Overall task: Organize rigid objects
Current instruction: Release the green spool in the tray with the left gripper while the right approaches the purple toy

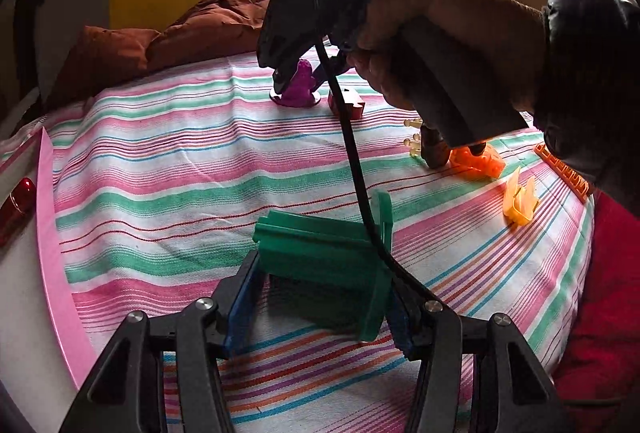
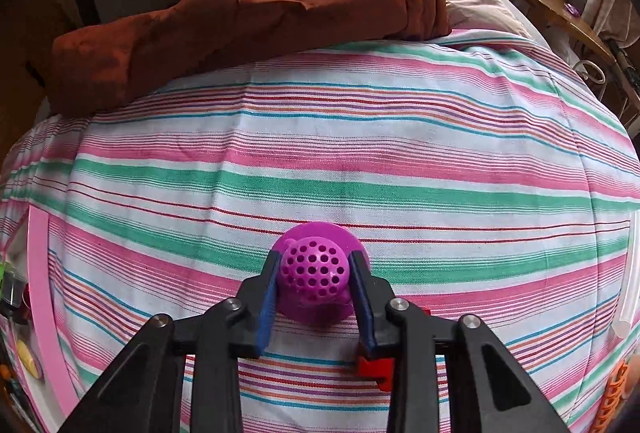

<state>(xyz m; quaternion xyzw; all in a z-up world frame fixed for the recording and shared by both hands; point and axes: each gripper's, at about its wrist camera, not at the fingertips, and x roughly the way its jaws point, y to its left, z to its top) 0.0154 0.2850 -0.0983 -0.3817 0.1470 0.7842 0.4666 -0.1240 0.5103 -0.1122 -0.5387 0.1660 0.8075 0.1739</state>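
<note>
Right claw [image 2: 314,279] closed on purple toy [image 2: 314,269] dome, mid-bed: light, stiff, holed, slippery. Left claw [image 1: 316,297] clamped green block [image 1: 320,253], rigid.

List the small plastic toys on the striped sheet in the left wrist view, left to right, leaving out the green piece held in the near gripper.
purple figure → red block → orange piece → yellow clip → orange ladder strip at the right edge of the sheet.

Left gripper [image 1: 320,307] clamps green piece [image 1: 324,265]; right gripper [image 1: 296,83] apparently pinching purple figure [image 1: 300,85]
</note>
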